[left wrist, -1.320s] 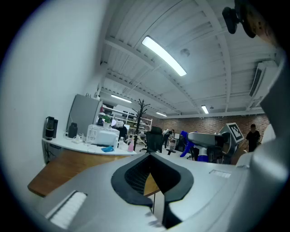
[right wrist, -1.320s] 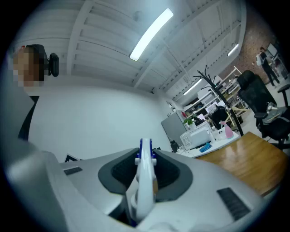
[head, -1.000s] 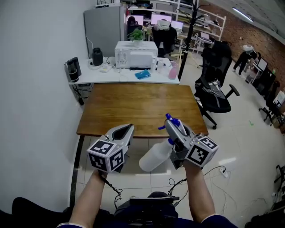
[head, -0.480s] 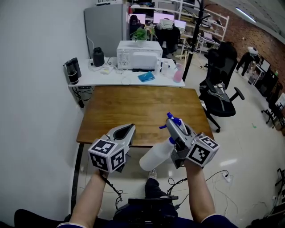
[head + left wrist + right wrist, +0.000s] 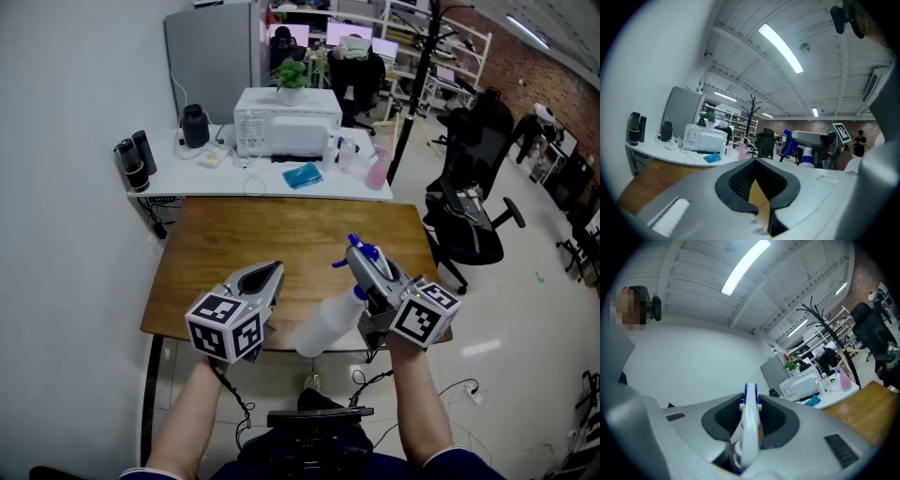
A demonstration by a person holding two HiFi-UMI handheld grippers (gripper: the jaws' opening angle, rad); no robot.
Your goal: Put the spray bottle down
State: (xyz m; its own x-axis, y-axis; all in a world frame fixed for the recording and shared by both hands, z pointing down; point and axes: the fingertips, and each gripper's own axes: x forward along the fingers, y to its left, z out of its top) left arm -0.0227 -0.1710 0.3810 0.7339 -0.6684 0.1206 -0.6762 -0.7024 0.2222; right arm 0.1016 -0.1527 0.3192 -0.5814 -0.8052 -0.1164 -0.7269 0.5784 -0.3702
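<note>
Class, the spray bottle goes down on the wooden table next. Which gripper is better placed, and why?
Right. The right gripper is shut on the spray bottle, above the wooden table's near edge. The left gripper has nothing between its jaws.

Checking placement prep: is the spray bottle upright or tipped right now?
Tipped: the right gripper holds the spray bottle slanted, blue nozzle high, white body angled down toward the person.

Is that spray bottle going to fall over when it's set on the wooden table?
Possibly. The spray bottle hangs tilted from the right claw, gripped near its top, so it needs righting first. Its cloudy plastic body looks light, likely easy to tip.
</note>
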